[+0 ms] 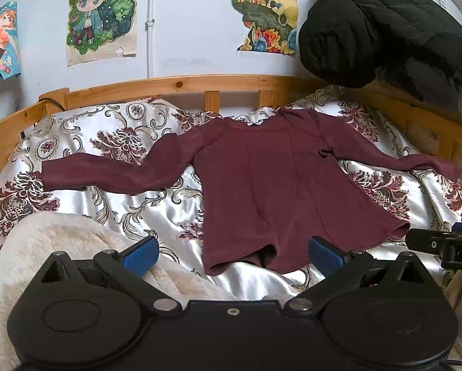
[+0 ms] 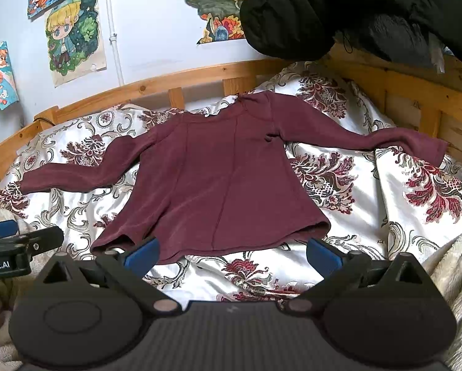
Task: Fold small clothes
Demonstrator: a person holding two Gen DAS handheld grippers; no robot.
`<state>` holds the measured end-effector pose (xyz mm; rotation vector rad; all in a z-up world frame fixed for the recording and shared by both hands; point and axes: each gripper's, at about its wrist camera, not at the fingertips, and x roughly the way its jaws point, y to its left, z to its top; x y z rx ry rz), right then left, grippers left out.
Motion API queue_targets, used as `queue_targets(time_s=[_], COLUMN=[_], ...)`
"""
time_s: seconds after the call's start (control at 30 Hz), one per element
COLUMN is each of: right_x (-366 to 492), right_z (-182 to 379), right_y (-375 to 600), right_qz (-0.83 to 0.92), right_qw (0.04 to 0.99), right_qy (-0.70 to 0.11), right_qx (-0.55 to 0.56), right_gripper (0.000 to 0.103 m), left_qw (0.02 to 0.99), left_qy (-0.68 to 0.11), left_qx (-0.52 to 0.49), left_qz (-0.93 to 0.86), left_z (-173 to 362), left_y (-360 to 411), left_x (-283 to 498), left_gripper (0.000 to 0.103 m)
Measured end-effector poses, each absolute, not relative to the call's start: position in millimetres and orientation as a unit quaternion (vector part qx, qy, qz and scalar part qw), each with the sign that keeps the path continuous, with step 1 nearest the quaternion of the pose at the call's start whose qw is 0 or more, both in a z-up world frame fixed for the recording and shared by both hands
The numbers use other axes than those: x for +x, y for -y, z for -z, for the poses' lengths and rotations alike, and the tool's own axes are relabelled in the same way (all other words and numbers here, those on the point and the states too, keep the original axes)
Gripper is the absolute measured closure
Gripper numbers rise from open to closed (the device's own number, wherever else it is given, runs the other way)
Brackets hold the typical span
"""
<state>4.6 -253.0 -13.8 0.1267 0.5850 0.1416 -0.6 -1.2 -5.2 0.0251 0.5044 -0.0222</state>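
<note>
The bed [image 1: 181, 84], a wooden frame with slatted rails against a wall hung with drawings, serves as the work surface; its patterned satin cover [image 1: 113, 142] gives a broad, smooth area on which a garment can be laid out. On that cover lies the maroon top [image 1: 280, 191], spread flat with its neckline toward the rail, its hem toward the cameras and both long sleeves stretched out sideways, an arrangement that suits folding because every edge is exposed and reachable. The hem near the cameras is slightly rumpled, and a small pucker shows near one armpit. A black padded jacket [image 1: 385, 21] is draped over the far corner rail, clear of the top and apparently not part of the present step. A cream fleece blanket [image 1: 61, 247] is bunched at the near edge, beside but not touching the top so far as can be seen. The left gripper [image 1: 232, 255] is held just short of the hem with its blue pads spread wide and nothing between them. The right gripper [image 2: 232, 255] hovers likewise at the hem, fully spread and empty, one pad over the hem edge. The paired stance at the hem suggests folding has not yet begun and that both claws are positioned to approach the garment.
</note>
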Motion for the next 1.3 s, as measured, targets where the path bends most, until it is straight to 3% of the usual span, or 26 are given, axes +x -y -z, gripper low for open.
queue_targets(time_s=[0.73, 1.3], right_x=[13, 47], right_z=[17, 5], right_y=[256, 267], right_qz=[-0.051, -0.044], right_qw=[0.94, 0.93], right_qy=[-0.33, -0.355], right_qx=[0.077, 0.088], right_gripper=[0.0, 0.0], left_qw=[0.954, 0.938], left_qy=[-0.298, -0.344], left_qx=[-0.001, 0.035], left_qz=[0.02, 0.033], left_z=[8, -4], left_y=[3, 17], left_x=[12, 92], left_gripper=[0.001, 0.001])
